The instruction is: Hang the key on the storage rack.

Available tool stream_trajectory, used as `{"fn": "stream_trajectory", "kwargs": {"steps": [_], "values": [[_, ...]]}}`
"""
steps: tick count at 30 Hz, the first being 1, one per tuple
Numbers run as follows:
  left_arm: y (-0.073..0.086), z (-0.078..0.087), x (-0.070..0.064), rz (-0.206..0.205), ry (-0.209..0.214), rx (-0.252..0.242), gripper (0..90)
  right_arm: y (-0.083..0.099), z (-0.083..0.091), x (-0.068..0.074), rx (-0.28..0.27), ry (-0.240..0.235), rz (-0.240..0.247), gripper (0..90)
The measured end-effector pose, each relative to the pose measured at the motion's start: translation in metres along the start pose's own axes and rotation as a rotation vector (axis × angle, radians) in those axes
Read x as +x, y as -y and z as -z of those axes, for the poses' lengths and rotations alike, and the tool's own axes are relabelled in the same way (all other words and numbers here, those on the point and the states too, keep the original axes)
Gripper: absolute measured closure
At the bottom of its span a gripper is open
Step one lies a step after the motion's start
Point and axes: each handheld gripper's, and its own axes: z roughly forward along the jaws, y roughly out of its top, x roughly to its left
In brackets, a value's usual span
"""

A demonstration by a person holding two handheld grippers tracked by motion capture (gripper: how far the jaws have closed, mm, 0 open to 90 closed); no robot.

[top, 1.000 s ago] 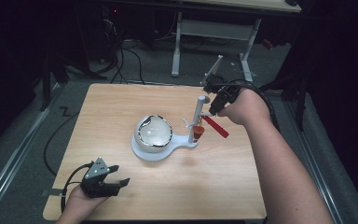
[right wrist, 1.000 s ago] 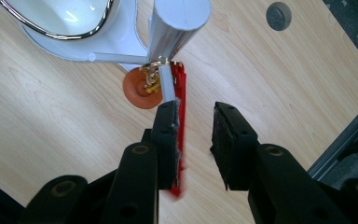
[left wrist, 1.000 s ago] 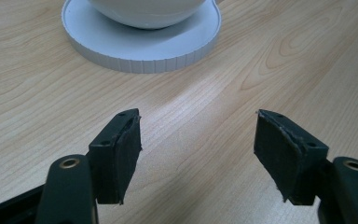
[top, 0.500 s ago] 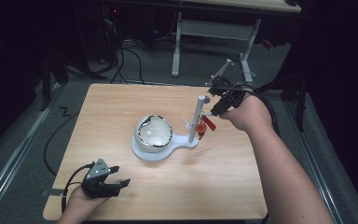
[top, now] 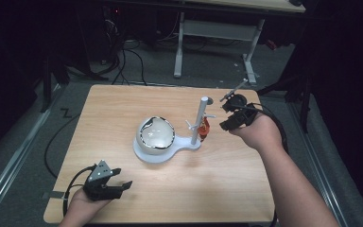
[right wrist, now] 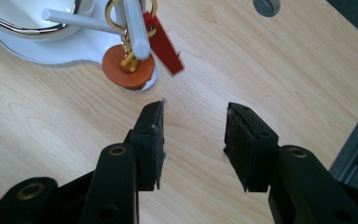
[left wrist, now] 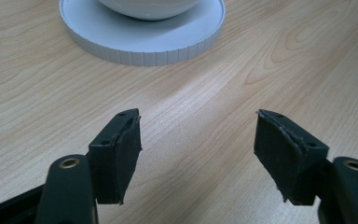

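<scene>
My right claw (top: pixel 233 117) has let go of the one red-tagged keyring (right wrist: pixel 142 44), now hanging on the single white stand (top: pixel 199 120); both my claws gape empty, left claw (top: pixel 111 185) low-left on the worktop (top: pixel 123 104).

The left gripper (top: pixel 123 185) rests low near the table's front-left corner, jaws spread wide. The right gripper (top: pixel 228 124) is raised at the right, jaws parted, holding nothing.

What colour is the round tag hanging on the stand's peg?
Orange, the round tag shows best in the right gripper view.
</scene>
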Motion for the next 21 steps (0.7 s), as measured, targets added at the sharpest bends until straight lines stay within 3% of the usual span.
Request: {"fn": "stream_trajectory", "kwargs": {"steps": [11,18,21], "values": [[0.0,-0.005,-0.001,0.004,0.004,0.008,32.1,0.057,-0.039,0.012,-0.106,0.046,-0.041,39.9],[-0.002,-0.006,0.002,0.017,0.002,-0.012,31.4,0.109,-0.068,0.015,-0.225,0.025,-0.182,31.5],[-0.003,-0.007,0.004,0.027,-0.001,-0.019,30.7,0.137,-0.082,0.02,-0.272,0.041,-0.243,29.2]]}}
